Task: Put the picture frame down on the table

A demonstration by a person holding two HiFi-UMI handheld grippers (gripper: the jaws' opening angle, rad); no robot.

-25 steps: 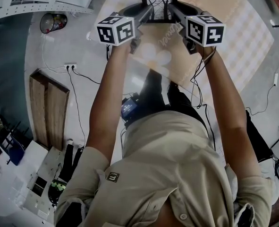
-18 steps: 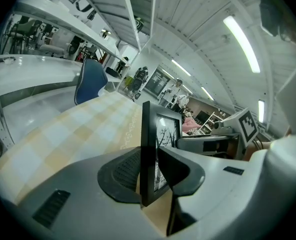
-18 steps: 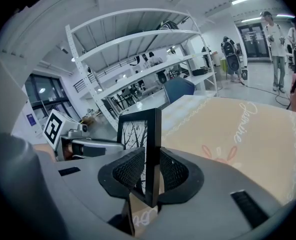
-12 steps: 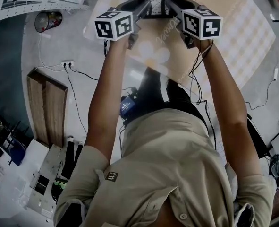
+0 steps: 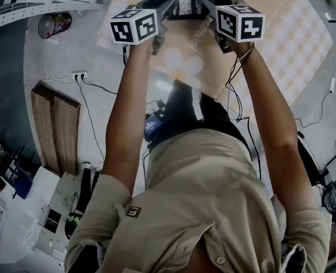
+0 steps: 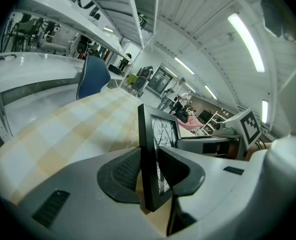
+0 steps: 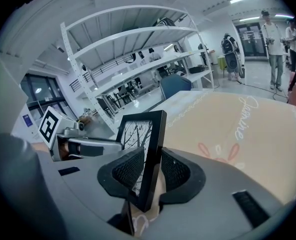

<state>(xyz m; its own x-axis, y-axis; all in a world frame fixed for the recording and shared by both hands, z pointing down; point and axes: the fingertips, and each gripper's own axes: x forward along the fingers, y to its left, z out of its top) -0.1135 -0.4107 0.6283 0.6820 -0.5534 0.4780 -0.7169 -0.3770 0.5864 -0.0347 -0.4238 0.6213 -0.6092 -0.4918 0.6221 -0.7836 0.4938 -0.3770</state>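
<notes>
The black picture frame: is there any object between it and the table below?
Nothing visible. Under the black picture frame only the bare patterned cloth of the table shows.

This is a big open lab or workshop hall, not a home. Tall white metal shelving racks [image 7: 137, 39] line one side. Long strip lights [image 6: 245, 41] run across the white panelled ceiling. A power strip [image 5: 78, 76] lies on the pale floor [image 5: 59, 50]. A blue office chair [image 6: 92, 79] stands by the cloth-covered counter [image 7: 228, 119], and two people [image 7: 275, 44] stand far off near a glazed door.
</notes>
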